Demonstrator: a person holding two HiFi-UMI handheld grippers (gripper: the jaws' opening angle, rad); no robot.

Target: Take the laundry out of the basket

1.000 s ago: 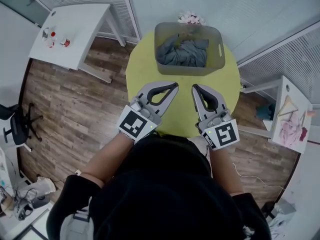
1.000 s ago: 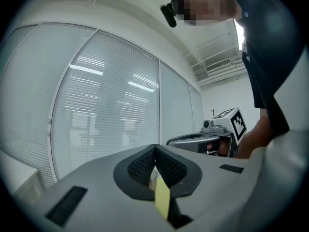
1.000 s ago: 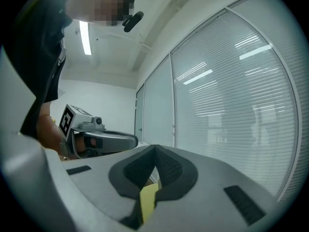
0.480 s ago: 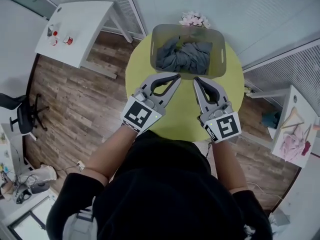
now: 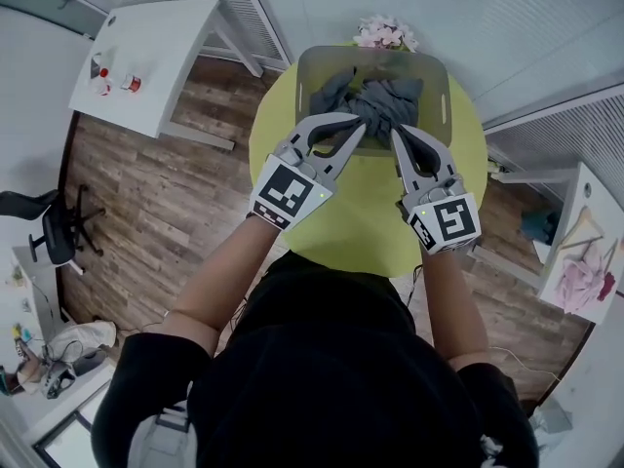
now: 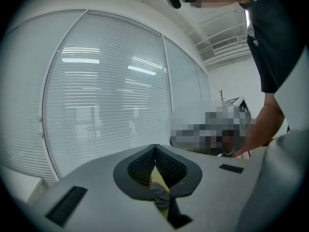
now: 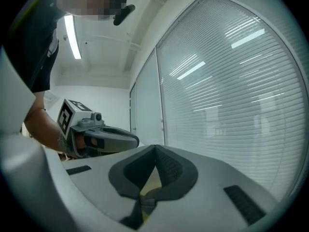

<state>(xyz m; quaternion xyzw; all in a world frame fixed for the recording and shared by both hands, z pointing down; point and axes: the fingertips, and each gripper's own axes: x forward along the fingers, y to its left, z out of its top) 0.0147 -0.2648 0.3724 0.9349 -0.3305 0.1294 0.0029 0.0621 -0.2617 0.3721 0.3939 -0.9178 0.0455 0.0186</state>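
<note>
From the head view we see the basket [image 5: 444, 100] at the round table's [image 5: 356, 224] far edge. Grey laundry [image 5: 385, 97] is heaped inside, and the left gripper [image 5: 360, 120] and right gripper [image 5: 396, 132] reach over its near side. The left gripper view shows only closed, empty jaws against blinds [image 6: 106, 95]. The right gripper view shows the same, plus the left gripper alongside.

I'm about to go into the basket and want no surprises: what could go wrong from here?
1. The left gripper and right gripper are both shut at the near rim of the basket. Unless they open first, they may only push the grey laundry down.
2. The basket stands at the far side of the round table, by the flowers. A push on its rim could shove it that way.
</note>
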